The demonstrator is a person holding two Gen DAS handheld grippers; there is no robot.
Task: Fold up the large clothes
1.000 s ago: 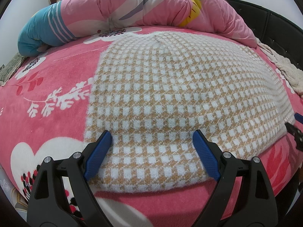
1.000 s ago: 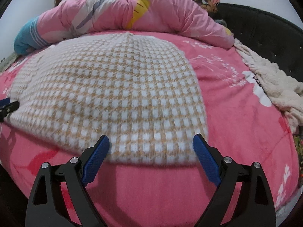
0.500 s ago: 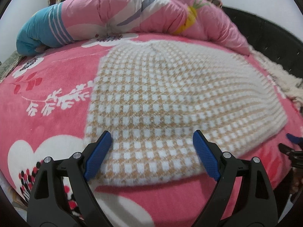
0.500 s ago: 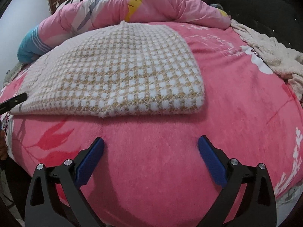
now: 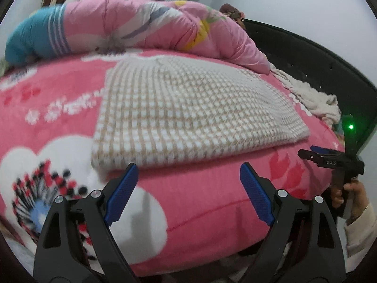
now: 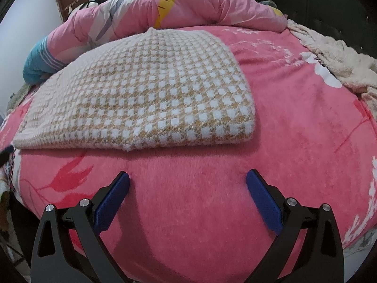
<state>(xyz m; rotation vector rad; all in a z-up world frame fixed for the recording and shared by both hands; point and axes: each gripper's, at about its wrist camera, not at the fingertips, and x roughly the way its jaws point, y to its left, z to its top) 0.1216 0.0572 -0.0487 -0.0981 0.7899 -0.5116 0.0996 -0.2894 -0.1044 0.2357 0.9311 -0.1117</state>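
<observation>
A folded tan-and-white checked knit garment (image 5: 188, 115) lies flat on the pink bed cover (image 5: 200, 202); it also shows in the right wrist view (image 6: 141, 94). My left gripper (image 5: 188, 172) is open and empty, just short of the garment's near edge. My right gripper (image 6: 188, 181) is open and empty over bare pink cover, a short way back from the garment's front edge. The right gripper also shows in the left wrist view (image 5: 329, 160), held in a hand at the bed's right edge.
A rolled pink and blue quilt (image 5: 132, 28) lies along the far side of the bed, also in the right wrist view (image 6: 188, 4). A cream fleece blanket (image 6: 337, 56) is heaped at the right by the black headboard (image 5: 318, 70).
Both grippers have pulled back from the garment's front edge toward the bed's near side and let it lie. The garment has stayed folded in place.
</observation>
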